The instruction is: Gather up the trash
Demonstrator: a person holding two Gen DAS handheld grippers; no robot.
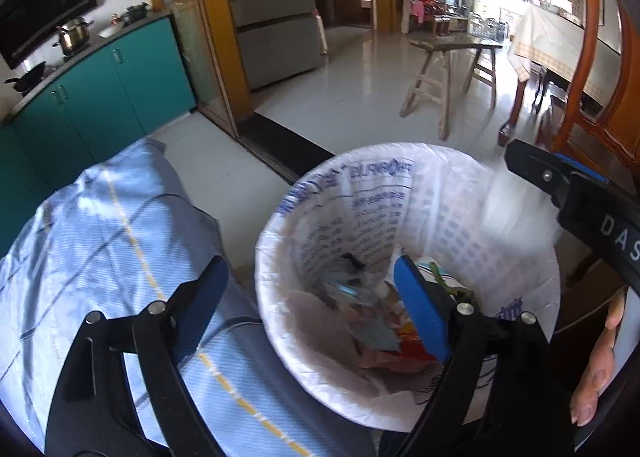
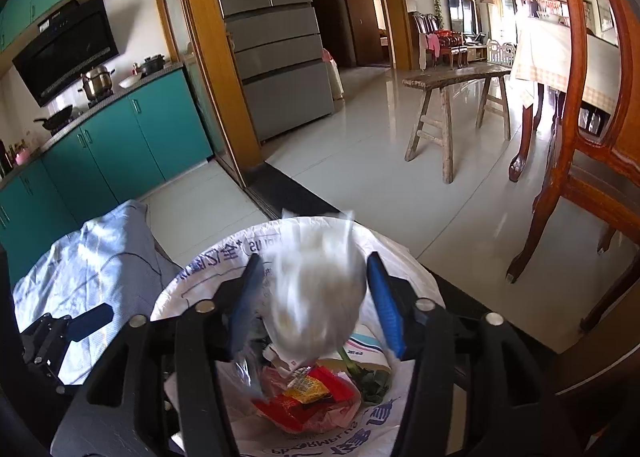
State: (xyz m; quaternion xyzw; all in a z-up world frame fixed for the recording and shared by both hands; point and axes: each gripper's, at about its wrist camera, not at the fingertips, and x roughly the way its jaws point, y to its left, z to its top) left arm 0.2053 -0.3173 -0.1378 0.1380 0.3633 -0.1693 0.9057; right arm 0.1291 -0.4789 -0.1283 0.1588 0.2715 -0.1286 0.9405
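A blurred white crumpled plastic bag [image 2: 316,293] is sitting between the spread fingers of the right gripper [image 2: 314,297], above the trash bin [image 1: 276,321], whose printed white liner is holding red wrappers [image 2: 308,401]. The left gripper [image 1: 312,293] is gaping wide and empty, straddling the bin's near rim.

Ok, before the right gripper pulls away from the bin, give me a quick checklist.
1. White crumpled trash over the trash bin: ok.
2. Right gripper open: ok, the trash is motion-blurred between the fingers.
3. Trash fully clear of the fingers: cannot tell.
4. Bin liner folded over the rim: ok.
5. Left gripper open and empty: ok.
6. Room in the bin above the red wrappers: ok.
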